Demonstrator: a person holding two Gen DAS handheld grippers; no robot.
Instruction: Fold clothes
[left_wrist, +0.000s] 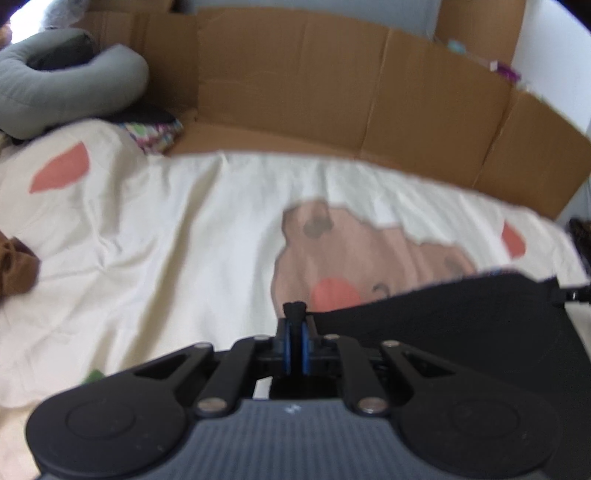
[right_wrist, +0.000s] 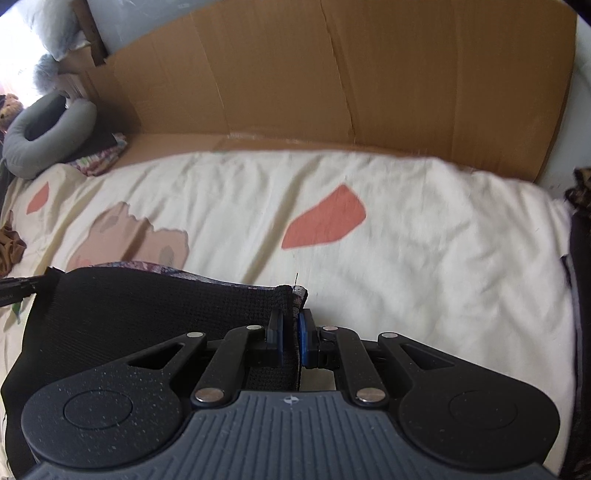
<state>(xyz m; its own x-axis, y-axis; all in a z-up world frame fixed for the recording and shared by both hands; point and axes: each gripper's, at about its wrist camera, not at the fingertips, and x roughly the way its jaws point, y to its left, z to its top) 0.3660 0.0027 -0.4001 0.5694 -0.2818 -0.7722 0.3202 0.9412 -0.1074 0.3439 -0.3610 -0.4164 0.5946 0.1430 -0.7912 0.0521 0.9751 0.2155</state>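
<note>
We hold a black knit garment (right_wrist: 147, 306) by two corners, stretched between the grippers above a cream bedsheet (left_wrist: 166, 240) with pink and red prints. On the left, the left gripper (left_wrist: 294, 317) has its jaws clenched on a small bunch of the black cloth at one corner; the garment runs off to the right of that view. On the right, the right gripper (right_wrist: 290, 328) is likewise clamped on the other corner, with cloth showing between its blue pads (right_wrist: 303, 332). Both views are blurred. Our reading: the step in hand is laying the garment flat on the sheet for folding. To do it well we judge both corners should come down level and together, with the top edge kept taut so no crease sets in, and the grips not let go until the cloth rests fully. Around us: a grey neck pillow (left_wrist: 55, 85) and a patterned cloth (left_wrist: 155, 133) far left, a brown garment (left_wrist: 14, 266) at the left edge, a cardboard sheet (right_wrist: 332, 74) standing behind the bed, and dark cloth (right_wrist: 580, 277) at the right edge. The middle of the sheet looks free.
</note>
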